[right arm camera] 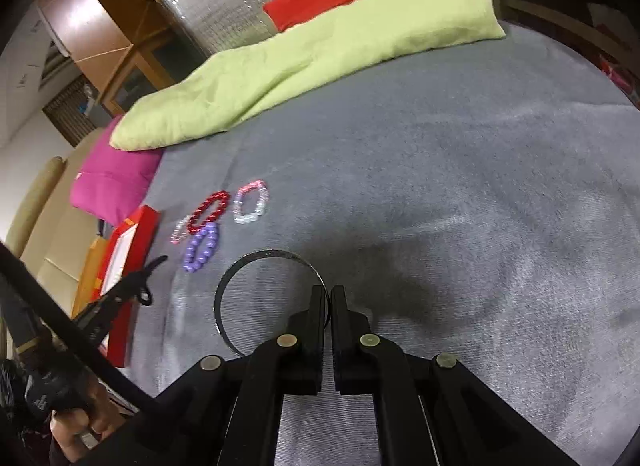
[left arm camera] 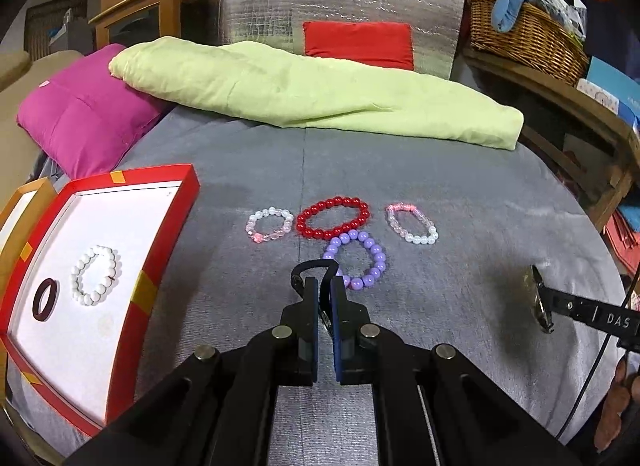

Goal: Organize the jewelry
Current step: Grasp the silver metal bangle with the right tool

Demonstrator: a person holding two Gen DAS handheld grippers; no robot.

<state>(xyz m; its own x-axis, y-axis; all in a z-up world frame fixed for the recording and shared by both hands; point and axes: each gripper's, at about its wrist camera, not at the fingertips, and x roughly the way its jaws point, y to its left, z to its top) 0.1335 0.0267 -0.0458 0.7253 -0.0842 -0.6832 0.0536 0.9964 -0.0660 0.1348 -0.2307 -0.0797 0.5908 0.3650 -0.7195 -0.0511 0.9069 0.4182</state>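
Left gripper (left arm camera: pixel 324 286) pinches a black hair tie (left arm camera: pixel 310 269); the red box (left arm camera: pixel 168 242) lies to its left on the bed (left arm camera: pixel 460 306), nearer this hand. My right gripper (right arm camera: pixel 330 298) clamps a thin bangle (right arm camera: pixel 256 262), farther from the box.

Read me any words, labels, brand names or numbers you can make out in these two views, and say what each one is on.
"DAS": white letters on the black body of the right gripper, seen from the left wrist view; it runs off the frame edge, so it may be cut short.
Blue boxes on the wooden shelf carry print too small to read.
Nothing readable in the right wrist view.
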